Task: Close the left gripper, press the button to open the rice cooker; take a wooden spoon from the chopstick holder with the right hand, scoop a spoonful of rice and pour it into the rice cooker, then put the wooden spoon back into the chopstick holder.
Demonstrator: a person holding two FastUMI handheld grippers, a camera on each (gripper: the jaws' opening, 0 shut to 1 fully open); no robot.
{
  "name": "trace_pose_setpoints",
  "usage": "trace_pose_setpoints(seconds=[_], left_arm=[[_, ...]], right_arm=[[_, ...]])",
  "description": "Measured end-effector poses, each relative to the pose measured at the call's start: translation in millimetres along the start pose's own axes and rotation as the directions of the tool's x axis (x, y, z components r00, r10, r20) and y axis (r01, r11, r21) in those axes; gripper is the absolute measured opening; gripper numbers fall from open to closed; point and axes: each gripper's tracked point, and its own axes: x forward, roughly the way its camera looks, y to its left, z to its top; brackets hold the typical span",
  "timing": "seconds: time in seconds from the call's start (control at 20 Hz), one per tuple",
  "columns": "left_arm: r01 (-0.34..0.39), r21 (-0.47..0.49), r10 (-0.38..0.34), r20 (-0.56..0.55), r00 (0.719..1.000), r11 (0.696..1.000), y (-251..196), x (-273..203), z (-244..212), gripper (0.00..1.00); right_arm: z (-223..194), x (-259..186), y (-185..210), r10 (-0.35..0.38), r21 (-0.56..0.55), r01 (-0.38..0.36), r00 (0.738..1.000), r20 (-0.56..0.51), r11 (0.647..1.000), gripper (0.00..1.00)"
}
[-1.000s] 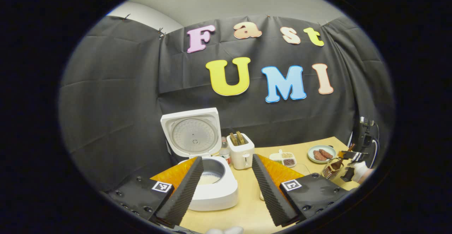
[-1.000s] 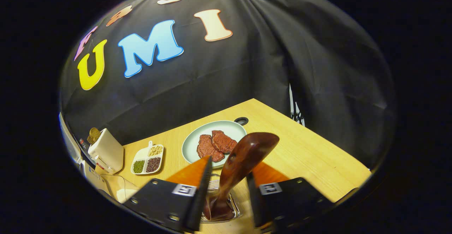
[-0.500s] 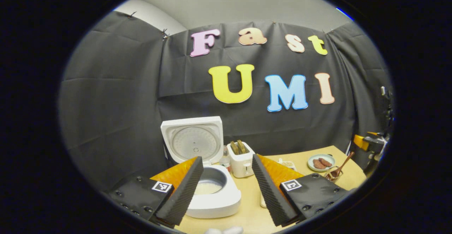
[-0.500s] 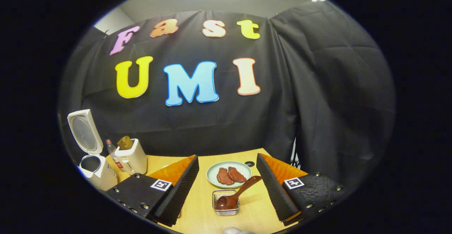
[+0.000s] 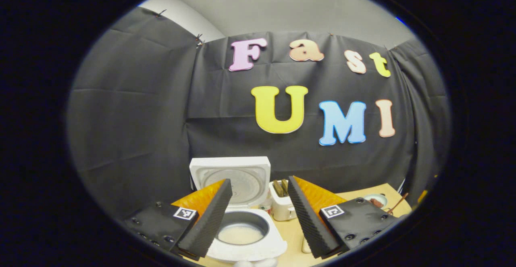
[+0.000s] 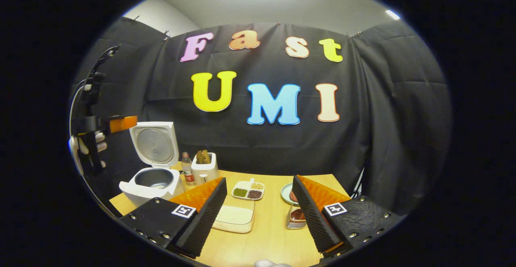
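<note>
The white rice cooker (image 5: 246, 251) stands open, lid (image 5: 236, 178) upright, with pale rice in its pot. My left gripper (image 5: 258, 218) hovers open above its front rim, holding nothing. In the right gripper view the cooker (image 6: 151, 182) sits at the table's left end, and the left gripper (image 6: 121, 124) is held high above it by a hand (image 6: 82, 146). My right gripper (image 6: 260, 214) is open and empty, back from the table. The wire chopstick holder (image 6: 296, 218) holds the dark wooden spoon (image 6: 298, 214), partly hidden behind my right finger. A flat tray of rice (image 6: 234, 216) lies between the fingers.
A white toaster (image 6: 204, 168) with bread and a small bottle (image 6: 186, 168) stand beside the cooker. A divided dish of beans (image 6: 248, 190) and a pale plate (image 6: 287, 193) lie mid-table. The toaster (image 5: 282, 206) also appears between the left fingers. The black cloth wall closes the back and sides.
My right gripper opened, released the spoon in the holder, and drew back and up. My left gripper lifted and tilted upward, staying open over the cooker.
</note>
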Motion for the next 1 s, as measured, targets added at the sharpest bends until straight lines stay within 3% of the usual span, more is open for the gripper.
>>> trace_pose_setpoints(seconds=[0.15, 0.5, 0.7, 1.0], left_arm=[[-0.025, -0.052, 0.026, 0.009, 1.0, 0.998, 19.6, 46.4, 33.8, 0.96], [-0.08, -0.016, 0.081, 0.053, 0.995, 0.997, 45.5, 133.6, 91.3, 0.94], [-0.094, 0.034, 0.094, 0.002, 0.996, 0.995, 44.7, 200.4, 85.3, 0.96], [-0.161, 0.037, 0.165, -0.197, 0.966, 0.986, 72.3, 272.4, 3.4, 1.0]], right_arm=[[0.2, -2.3, 10.8, 0.019, 0.003, -0.019, 1.0, -0.022, 1.0, 0.98], [-8.4, 3.1, 7.6, 0.007, 0.033, -0.004, 0.997, -0.078, 0.999, 0.98], [-17.6, 8.2, 10.5, 0.014, 0.031, -0.01, 0.993, -0.12, 0.999, 0.98], [-35.6, 10.5, 8.5, 0.022, 0.052, -0.013, 0.983, -0.185, 0.999, 0.98]])
